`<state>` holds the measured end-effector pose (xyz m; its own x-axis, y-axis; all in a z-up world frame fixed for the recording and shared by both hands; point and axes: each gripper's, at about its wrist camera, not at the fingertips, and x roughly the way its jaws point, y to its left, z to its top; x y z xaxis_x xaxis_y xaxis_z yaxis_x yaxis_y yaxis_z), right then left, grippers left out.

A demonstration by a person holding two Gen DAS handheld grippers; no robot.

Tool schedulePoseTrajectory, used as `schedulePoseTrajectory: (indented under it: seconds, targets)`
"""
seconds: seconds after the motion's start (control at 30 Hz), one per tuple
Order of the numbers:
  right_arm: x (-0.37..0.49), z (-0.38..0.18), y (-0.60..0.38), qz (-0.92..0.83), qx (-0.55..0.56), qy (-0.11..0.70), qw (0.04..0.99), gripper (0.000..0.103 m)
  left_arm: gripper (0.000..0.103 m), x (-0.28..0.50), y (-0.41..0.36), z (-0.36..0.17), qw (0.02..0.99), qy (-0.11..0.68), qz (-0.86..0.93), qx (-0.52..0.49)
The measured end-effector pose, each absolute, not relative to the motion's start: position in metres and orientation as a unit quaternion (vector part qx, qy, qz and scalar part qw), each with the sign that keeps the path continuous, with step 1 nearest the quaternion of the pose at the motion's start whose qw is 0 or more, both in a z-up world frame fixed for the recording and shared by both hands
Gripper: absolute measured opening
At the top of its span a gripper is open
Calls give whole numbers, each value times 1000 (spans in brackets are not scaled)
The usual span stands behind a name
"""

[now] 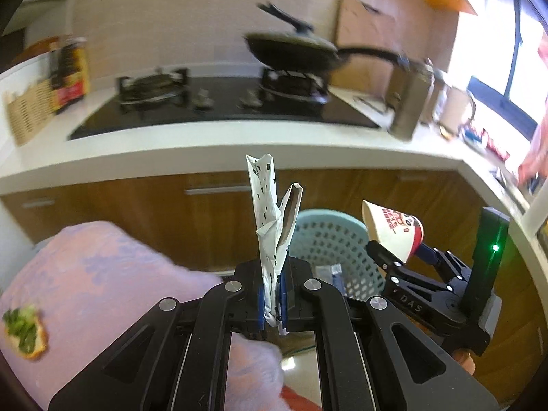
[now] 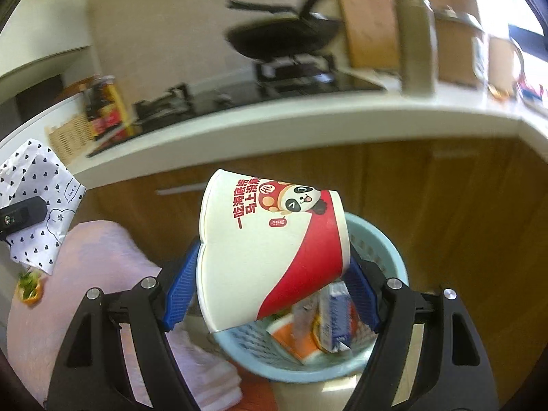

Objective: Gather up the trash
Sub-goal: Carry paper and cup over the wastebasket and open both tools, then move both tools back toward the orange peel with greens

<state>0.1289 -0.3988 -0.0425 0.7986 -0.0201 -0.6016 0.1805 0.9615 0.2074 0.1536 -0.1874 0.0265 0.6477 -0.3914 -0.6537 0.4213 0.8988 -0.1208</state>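
Left gripper first: blue pads pressed together on a flattened white paper wrapper with a black heart print, which stands up straight from between the fingers. Below and left of the fingers lies a pink cloth with a scrap of food on it. Beyond the fingertips, slightly right, sits the light-blue perforated basket that serves as the bin.

Right gripper: fingers spread wide, blue pads bearing on opposite sides of a large paper cup printed with a panda. Cup is tilted, mouth toward the left finger, and hangs directly over the basket. Inside the basket, under the fingers: a small blue-and-white carton and orange scraps.

Judgement: step in hand is the drop of the cup. Do it well by lowering until the cup base is inside the rim, then opening slowly; a tilted cup released high may strike the rim and roll out. Left gripper should wait clear of the right, then bring the wrapper over the opening.
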Motion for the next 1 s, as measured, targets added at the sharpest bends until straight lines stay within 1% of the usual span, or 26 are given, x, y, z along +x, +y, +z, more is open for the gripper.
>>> schedulePoseTrajectory:
  seconds: [0.2, 0.33, 0.43, 0.5, 0.57, 0.6, 0.8, 1.0]
  targets:
    - [144, -73, -435, -78, 163, 344, 921, 73, 4, 186, -247, -4, 882, 398, -245, 53]
    - [159, -94, -452, -91, 183, 380, 902, 74, 4, 205, -273, -28, 862, 433, -257, 57]
    - [163, -103, -461, -86, 203, 391, 893, 75, 5, 216, -291, -41, 851, 450, -264, 60]
    - [164, -106, -465, -84, 208, 395, 891, 77, 14, 221, -303, -46, 847, 453, -270, 68]
    - [163, -107, -468, -83, 208, 395, 891, 78, 42, 223, -311, -49, 846, 453, -269, 78]
    - [162, -106, -468, -88, 205, 393, 892, 78, 45, 223, -313, -50, 848, 450, -268, 79]
    - [154, -93, -472, -87, 208, 378, 898, 78, 46, 219, -314, -55, 843, 455, -274, 82]
    - [144, -77, -464, -73, 212, 361, 905, 78, 46, 204, -295, -41, 853, 440, -272, 71]
